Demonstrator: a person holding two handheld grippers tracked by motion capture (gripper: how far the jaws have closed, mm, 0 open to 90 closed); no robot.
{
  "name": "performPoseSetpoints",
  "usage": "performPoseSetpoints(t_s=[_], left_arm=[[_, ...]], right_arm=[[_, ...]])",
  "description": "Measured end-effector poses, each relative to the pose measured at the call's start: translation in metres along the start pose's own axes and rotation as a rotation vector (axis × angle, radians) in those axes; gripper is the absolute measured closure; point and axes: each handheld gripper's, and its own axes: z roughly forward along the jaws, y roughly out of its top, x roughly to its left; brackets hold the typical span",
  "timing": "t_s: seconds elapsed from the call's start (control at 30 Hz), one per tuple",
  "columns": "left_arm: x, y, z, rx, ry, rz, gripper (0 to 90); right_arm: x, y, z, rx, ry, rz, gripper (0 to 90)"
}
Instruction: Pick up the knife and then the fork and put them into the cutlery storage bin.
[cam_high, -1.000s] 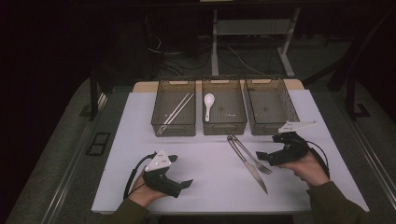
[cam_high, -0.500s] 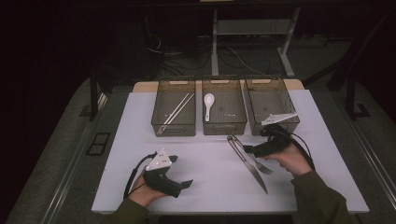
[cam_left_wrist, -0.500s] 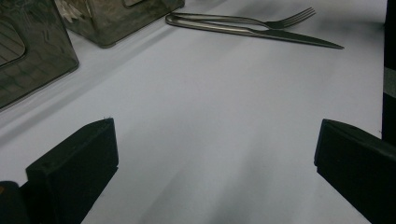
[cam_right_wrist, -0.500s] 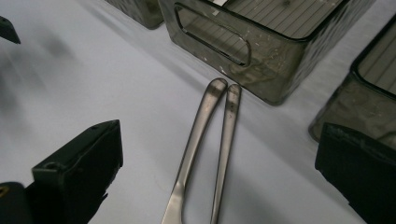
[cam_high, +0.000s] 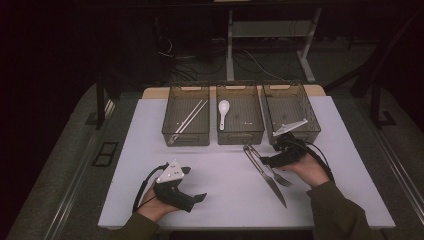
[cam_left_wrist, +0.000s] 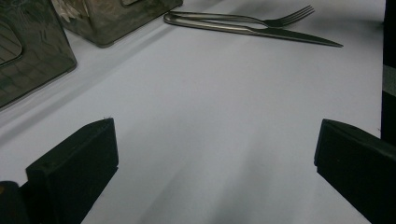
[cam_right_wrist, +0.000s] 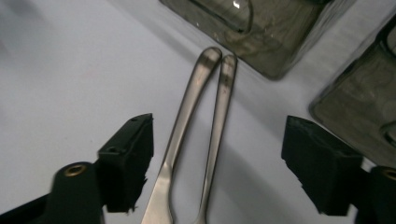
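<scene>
Both handles, knife (cam_right_wrist: 180, 140) and fork (cam_right_wrist: 217, 135), now lie between the right hand-held gripper (cam_right_wrist: 217, 158) closing jaws.

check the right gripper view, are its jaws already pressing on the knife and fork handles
No: the right gripper straddles the knife and fork handles, with white table showing between each jaw and the metal.

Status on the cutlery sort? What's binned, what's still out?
Done: chopsticks lie in the left bin, a white spoon in the middle bin. In hand: the right tongs straddle the knife and fork handles on the table, jaws just closing, not yet pressing. Left: both pieces; the right bin looks empty. The left tongs rest open.
</scene>
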Motion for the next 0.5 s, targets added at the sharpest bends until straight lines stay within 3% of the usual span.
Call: performPoseSetpoints(t_s=[0.17,0.33,0.5], left_arm=[[0.0002,-0.0003,0.0003,-0.001,-0.002,-0.002,0.0],[0.0003,-0.0006,0.0007,-0.001,-0.004,-0.007,0.0],[0.0003,-0.0006,0.0016,0.007,-0.001,-0.006,0.0]], right_arm=[[0.0029,0.0000,0.0022,0.052,-0.029,-0.008,37.0],[0.0051,0.0014,0.0048,0.097,-0.025,-0.023,46.7],[0.0030,0.0009,0.0099,0.152,-0.006,-0.007,53.1]])
